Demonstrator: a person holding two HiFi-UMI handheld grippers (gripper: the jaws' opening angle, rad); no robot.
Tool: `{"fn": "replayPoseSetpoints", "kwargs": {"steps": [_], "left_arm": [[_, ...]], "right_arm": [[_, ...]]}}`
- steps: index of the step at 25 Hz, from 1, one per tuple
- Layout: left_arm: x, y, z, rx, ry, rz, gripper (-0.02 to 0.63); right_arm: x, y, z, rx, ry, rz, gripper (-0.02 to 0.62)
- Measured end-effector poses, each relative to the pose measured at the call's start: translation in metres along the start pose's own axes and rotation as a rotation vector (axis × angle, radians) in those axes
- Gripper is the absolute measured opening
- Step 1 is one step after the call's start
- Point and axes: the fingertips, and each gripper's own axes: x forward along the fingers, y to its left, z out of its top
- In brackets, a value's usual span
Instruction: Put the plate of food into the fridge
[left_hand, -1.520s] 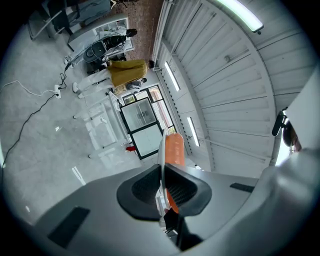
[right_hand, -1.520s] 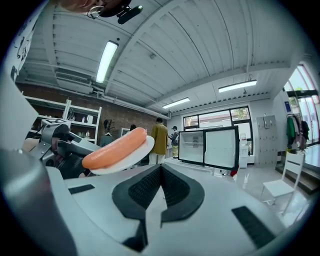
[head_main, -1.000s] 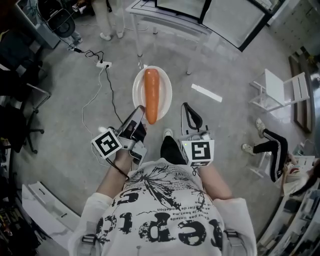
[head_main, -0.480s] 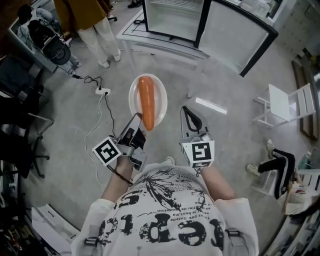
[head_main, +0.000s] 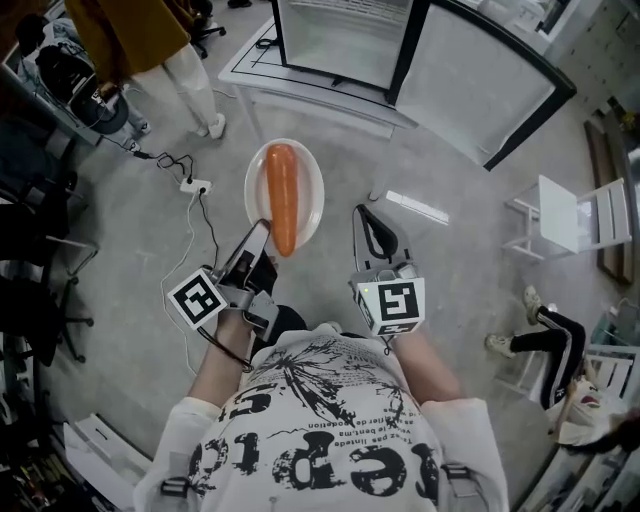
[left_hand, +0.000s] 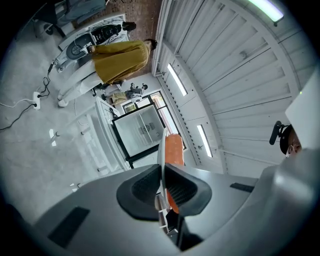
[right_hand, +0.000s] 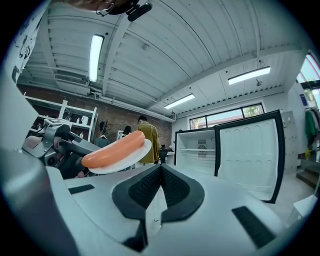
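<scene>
Where the plate (head_main: 309, 185) is: upper centre of the head view, over the floor (head_main: 450, 260), its near rim pinched by the left tongs (head_main: 260, 232).
Food (head_main: 282, 198): orange, sausage-shaped; long axis up-down in frame, far end toward the fridge (head_main: 340, 40).
Right tongs (head_main: 366, 214): pressed together, nothing between, right of the plate.
Fridge: top of frame, door (head_main: 480, 90) standing open.
Around: power strip (head_main: 192, 186) left of plate; person (head_main: 150, 45) upper left; white chair (head_main: 570, 215) right.

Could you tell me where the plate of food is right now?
In the head view the plate is held in the air by its near rim in the left gripper, left of centre, short of the open fridge.
</scene>
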Motion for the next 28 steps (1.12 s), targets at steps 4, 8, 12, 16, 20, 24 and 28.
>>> {"fn": "replayPoseSetpoints", "kwargs": {"steps": [4, 8, 12, 16, 20, 24, 28], "left_arm": [[0.024, 0.015, 0.039, -0.001, 0.012, -0.029, 0.029], [0.055, 0.032, 0.075, -0.02, 0.045, -0.063, 0.029], [0.078, 0.049, 0.109, -0.027, 0.108, -0.096, 0.029], [0.113, 0.062, 0.167, -0.038, 0.148, -0.122, 0.029], [0.147, 0.081, 0.21, -0.021, 0.195, -0.138, 0.029], [0.175, 0.102, 0.242, -0.009, 0.245, -0.15, 0.029], [0.21, 0.111, 0.257, -0.02, 0.3, -0.171, 0.031]], "right_arm": [[0.042, 0.002, -0.002, 0.001, 0.017, -0.013, 0.0], [0.087, -0.008, 0.001, -0.009, 0.012, -0.073, 0.0], [0.129, -0.01, 0.012, -0.001, -0.009, -0.131, 0.0], [0.187, -0.013, 0.025, 0.022, -0.012, -0.197, 0.0], [0.236, -0.018, 0.026, 0.026, -0.007, -0.258, 0.0], [0.283, -0.018, 0.026, 0.025, -0.014, -0.297, 0.0], [0.313, -0.027, 0.027, 0.024, -0.009, -0.336, 0.0]]}}
